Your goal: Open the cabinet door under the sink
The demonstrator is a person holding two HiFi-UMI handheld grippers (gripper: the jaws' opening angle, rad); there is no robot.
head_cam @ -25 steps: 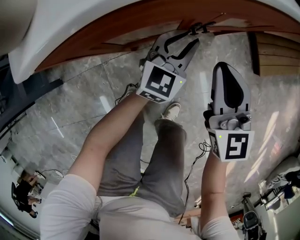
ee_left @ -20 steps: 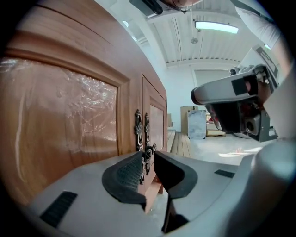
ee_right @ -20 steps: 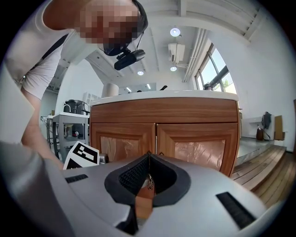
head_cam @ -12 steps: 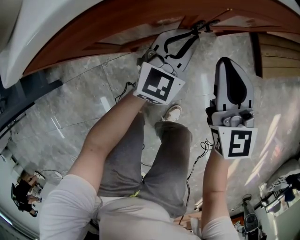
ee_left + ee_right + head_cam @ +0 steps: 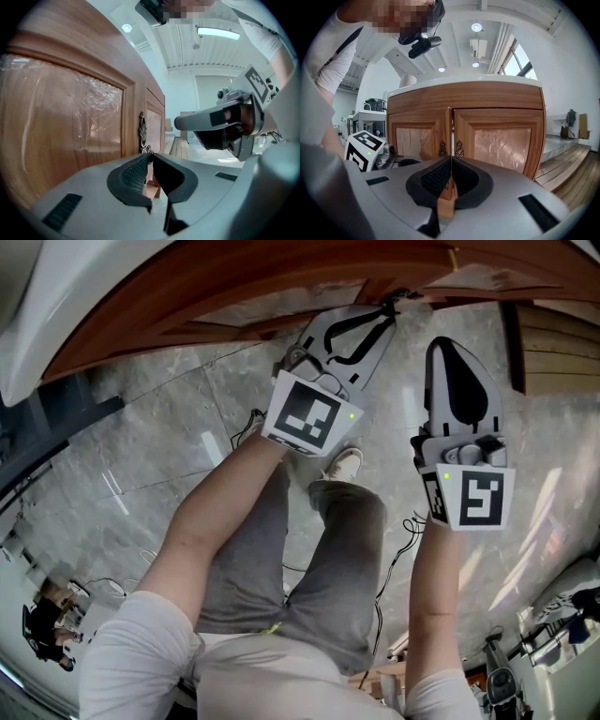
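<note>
Grey marble floor (image 5: 159, 427) underfoot, with a wooden cabinet (image 5: 244, 277) across the top of the head view and the white rim of a sink (image 5: 47, 324) above it at upper left. Plank decking (image 5: 553, 343) off to the right. Grey trousers (image 5: 309, 568) and a pale shoe (image 5: 345, 463) lower down, cables (image 5: 389, 568) trailing beside them.

Reaching up to the cabinet front on the left forearm: left tongs (image 5: 382, 313), marker cube (image 5: 305, 416) turned towards the head camera. Tips drawn in on the small dark pull (image 5: 149, 151) hanging from the ornate handle (image 5: 142, 125), pinching it from both sides, with only air between the ribbed pads (image 5: 133, 173) further back. Handle fixed to the upright edge of the left-hand door (image 5: 70, 51), right by the seam (image 5: 451, 124) with the right-hand door (image 5: 501, 140). Crinkled plastic film (image 5: 93, 93) over the left-hand door's panel.

Held lower and to the right, well apart from the woodwork: right tongs (image 5: 449, 346), pressed together along the whole of the pads and gripping nothing. Pointed squarely at the cabinet. Seen along them, both doors side by side, a thin dark seam between, and a second handle (image 5: 459, 148) just across it on the right-hand door. Cannot tell from any view whether the gripped door sits flush or slightly ajar.
</note>
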